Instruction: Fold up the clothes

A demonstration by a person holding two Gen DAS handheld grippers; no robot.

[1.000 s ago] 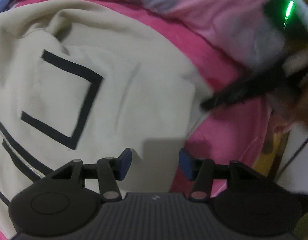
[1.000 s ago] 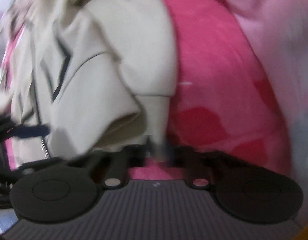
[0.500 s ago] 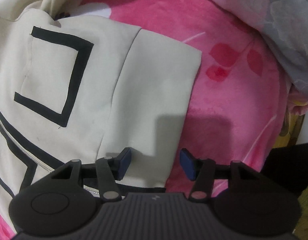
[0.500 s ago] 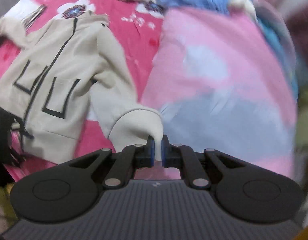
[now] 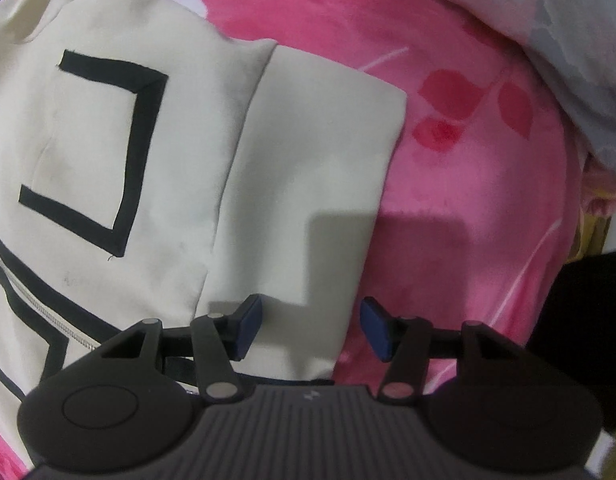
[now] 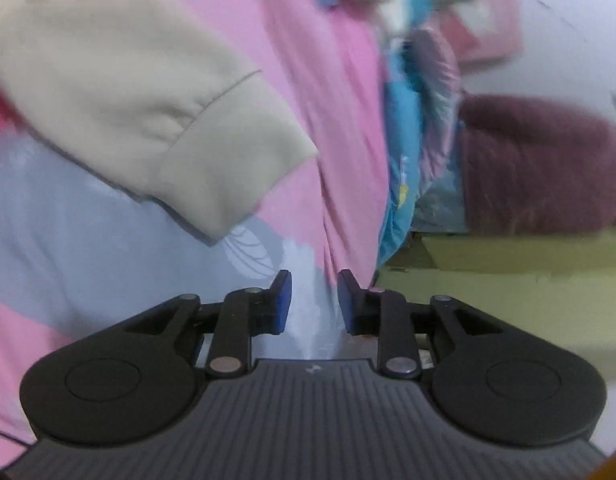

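Observation:
A cream jacket (image 5: 156,152) with black trim and a zip lies flat on a pink blanket (image 5: 460,184). My left gripper (image 5: 308,326) hangs open just above the jacket's lower right corner, one pad over the cloth and one over the blanket, with nothing between them. In the right wrist view the jacket's cream sleeve (image 6: 168,120) and its cuff lie loose on a pink and grey quilt (image 6: 88,240). My right gripper (image 6: 313,302) sits a short way back from the cuff, its jaws opening and empty.
A heap of blue and pink bedding (image 6: 412,128) rises at the far side of the quilt. Beyond it stand a dark red cushion (image 6: 540,164) and a yellow-green bed edge (image 6: 508,280). A dark object (image 5: 588,320) sits at the right of the blanket.
My right gripper lifted the sleeve cuff off the jacket, carried it out over the quilt and let go of it. The left gripper sank slightly toward the jacket's corner.

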